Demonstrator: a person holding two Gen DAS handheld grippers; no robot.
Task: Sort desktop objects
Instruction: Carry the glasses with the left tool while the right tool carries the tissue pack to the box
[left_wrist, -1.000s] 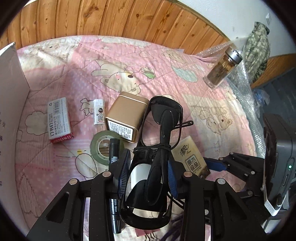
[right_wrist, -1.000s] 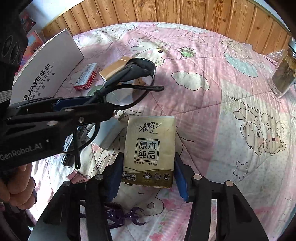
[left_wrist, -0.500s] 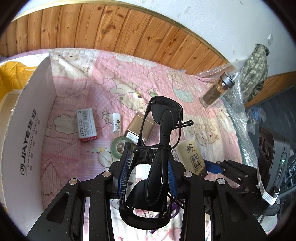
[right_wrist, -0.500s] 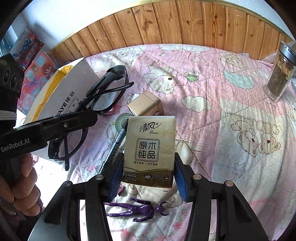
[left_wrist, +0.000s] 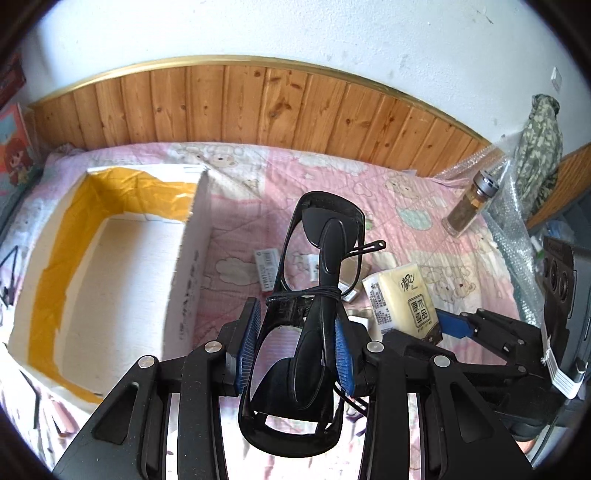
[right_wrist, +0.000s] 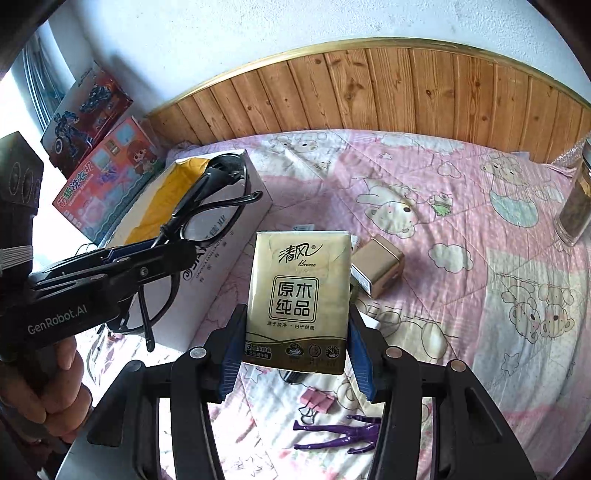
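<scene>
The white box (left_wrist: 110, 280) with yellow lining lies open toward the bed's left edge, nothing visible inside. The left gripper (left_wrist: 295, 350) clamps folded black glasses (left_wrist: 317, 295), long axis pointing away. The right gripper (right_wrist: 295, 354) pinches an upright tissue pack (right_wrist: 299, 295) above the bedspread (right_wrist: 480, 258).

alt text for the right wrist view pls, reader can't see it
The right gripper holds a gold tissue pack upright above a pink cartoon quilt. At left, the left gripper carries black glasses beside an open white cardboard box. A gold tin, pink binder clips and a purple figurine lie on the quilt.
</scene>
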